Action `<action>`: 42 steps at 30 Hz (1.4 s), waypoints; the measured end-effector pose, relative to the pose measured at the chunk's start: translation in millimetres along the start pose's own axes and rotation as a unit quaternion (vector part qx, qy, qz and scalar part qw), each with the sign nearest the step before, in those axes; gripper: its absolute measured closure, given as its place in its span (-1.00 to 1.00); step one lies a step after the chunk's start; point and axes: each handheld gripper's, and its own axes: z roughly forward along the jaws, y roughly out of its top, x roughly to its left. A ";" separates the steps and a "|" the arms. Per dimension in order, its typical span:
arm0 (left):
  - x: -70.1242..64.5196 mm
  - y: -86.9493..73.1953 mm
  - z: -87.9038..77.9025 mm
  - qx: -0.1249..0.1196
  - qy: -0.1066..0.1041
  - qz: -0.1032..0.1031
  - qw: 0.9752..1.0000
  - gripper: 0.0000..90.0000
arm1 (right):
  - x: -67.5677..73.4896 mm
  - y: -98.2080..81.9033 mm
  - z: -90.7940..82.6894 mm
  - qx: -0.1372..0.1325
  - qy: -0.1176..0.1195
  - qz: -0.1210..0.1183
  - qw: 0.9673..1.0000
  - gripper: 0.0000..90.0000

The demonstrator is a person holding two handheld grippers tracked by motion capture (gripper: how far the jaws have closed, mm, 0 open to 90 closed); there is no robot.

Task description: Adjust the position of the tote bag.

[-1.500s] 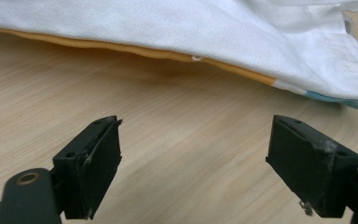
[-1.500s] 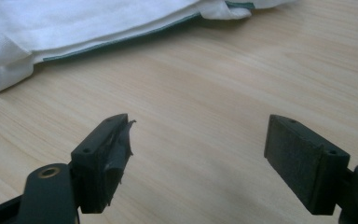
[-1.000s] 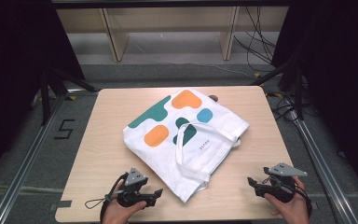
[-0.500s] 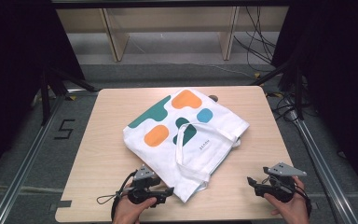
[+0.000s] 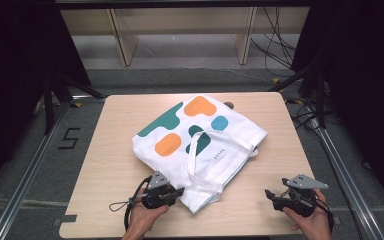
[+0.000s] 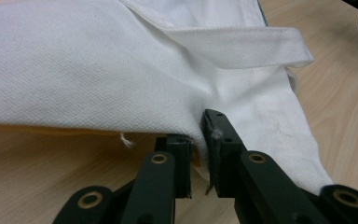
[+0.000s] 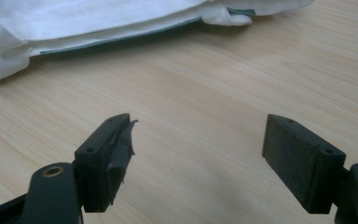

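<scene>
**Left grip lands on the bag's near edge**

Since a second ago my left gripper (image 5: 176, 192) has slid right across the table (image 5: 110, 150) to the bag (image 5: 205, 145), and its jaws have just been closing. In the left gripper view they are now pressed together on the white cloth, pinching a fold of the bag's near left edge, close to the near corner. My right gripper (image 5: 275, 196) has not shifted; it sits near the right near corner of the table with its jaws spread wide over bare wood, nothing between them, well apart from the bag.

The bag is a white cloth tote with green, orange and blue patches, lying flat and turned at an angle in the middle of the table. One strap (image 5: 200, 155) loops loose across its top face.

I judge it light, soft and limp: it should sag and fold from wherever I lift it, and a single pinch will only drag one layer or swing the rest. It is not fragile, and woven cloth should not slip much between the pads. For control I would take a second hold with the right gripper on the near right edge or at the strap's root, where the stitching is thick.
</scene>
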 end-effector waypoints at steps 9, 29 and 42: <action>17.1 -0.5 -12.7 0.010 0.011 0.018 1.000 0.88 | -0.8 -0.2 -0.3 -0.005 0.000 0.000 1.000 -0.43; 93.4 -11.4 -61.0 0.014 0.110 -0.014 0.994 0.86 | 3.3 1.3 2.8 -0.001 0.003 -0.015 1.000 -0.40; 70.3 -22.2 -88.2 -0.011 0.142 -0.045 0.989 -0.16 | 5.9 4.2 10.0 0.006 -0.001 -0.030 1.000 -0.39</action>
